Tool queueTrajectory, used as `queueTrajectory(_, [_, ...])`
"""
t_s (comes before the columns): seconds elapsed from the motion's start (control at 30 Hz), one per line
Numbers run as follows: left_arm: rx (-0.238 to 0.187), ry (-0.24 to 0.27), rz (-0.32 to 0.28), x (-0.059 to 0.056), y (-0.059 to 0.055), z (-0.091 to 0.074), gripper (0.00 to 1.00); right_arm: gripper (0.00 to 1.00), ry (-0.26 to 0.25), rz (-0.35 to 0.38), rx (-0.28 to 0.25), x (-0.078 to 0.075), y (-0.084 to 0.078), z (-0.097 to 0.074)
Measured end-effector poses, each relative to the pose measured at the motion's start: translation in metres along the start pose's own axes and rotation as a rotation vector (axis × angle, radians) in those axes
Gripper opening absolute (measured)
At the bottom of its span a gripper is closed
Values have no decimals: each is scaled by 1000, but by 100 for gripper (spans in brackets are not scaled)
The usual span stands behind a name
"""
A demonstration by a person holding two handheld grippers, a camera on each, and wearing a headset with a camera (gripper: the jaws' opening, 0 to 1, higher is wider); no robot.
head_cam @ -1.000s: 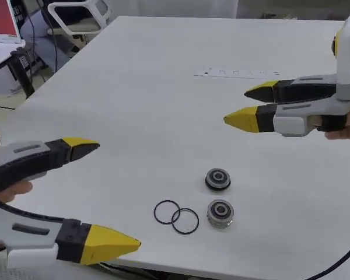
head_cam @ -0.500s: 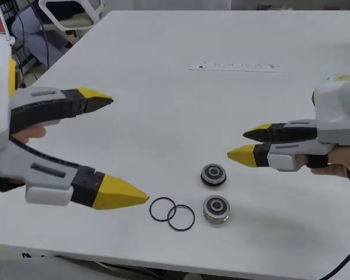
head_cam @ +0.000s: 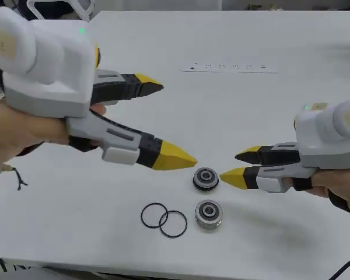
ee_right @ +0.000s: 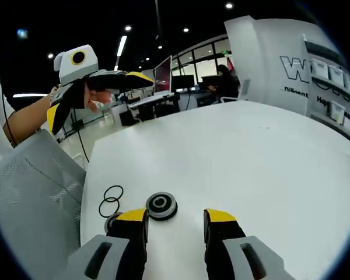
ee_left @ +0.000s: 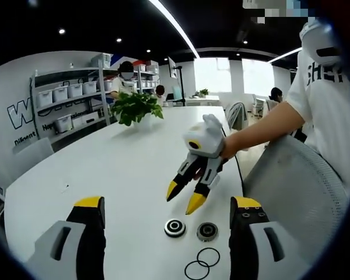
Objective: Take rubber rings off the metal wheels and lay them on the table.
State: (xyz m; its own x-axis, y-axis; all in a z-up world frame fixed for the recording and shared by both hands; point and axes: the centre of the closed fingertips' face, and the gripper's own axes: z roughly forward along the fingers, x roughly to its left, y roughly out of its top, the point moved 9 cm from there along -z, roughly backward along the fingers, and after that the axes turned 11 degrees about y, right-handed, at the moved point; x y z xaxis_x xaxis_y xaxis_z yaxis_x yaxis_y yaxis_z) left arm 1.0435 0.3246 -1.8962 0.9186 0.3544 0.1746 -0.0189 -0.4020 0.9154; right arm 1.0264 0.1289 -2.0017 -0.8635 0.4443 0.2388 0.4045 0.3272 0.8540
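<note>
Two metal wheels lie near the table's front edge. The farther wheel (head_cam: 205, 178) (ee_left: 175, 227) (ee_right: 161, 205) wears a black rubber ring. The nearer wheel (head_cam: 209, 213) (ee_left: 207, 231) looks bare metal. Two loose rubber rings (head_cam: 163, 219) (ee_left: 202, 263) (ee_right: 109, 200) lie overlapping to its left. My right gripper (head_cam: 228, 165) (ee_right: 176, 217) is open, low over the table, its tips just right of the farther wheel. Held above the table, my left gripper (head_cam: 178, 123) (ee_left: 168, 203) stands wide open, its lower tip just left of that wheel. Neither holds anything.
A printed paper strip (head_cam: 227, 67) lies farther back on the white table (head_cam: 268, 111). A chair (head_cam: 58, 7) stands off the far left corner. The front edge runs just below the rings. A potted plant (ee_left: 134, 108) sits at the table's far end.
My left gripper has risen and swung right toward the wheels. The right gripper has come down and left, close to the farther wheel. Wheels and loose rings have not moved.
</note>
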Motion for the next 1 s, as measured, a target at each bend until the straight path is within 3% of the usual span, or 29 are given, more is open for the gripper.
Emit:
queueTrajectory(0.2, [52,-25,9,-2,-19,32,75,34,11,-25,43,3,-3,5])
queueTrajectory(0.37, [74,-33,5,-4,-34,48,68,31,24,-46,68,5,-5,9])
queueTrajectory(0.53, [82,7,2,-5,-49,56,55,30,37,-64,83,6,-5,13])
queueTrajectory(0.77, [116,10,-25,-14,-74,63,41,27,42,-65,89,9,-7,22])
queueTrajectory(1.0, [131,-1,-32,-22,-82,71,29,26,37,-66,114,7,-12,26])
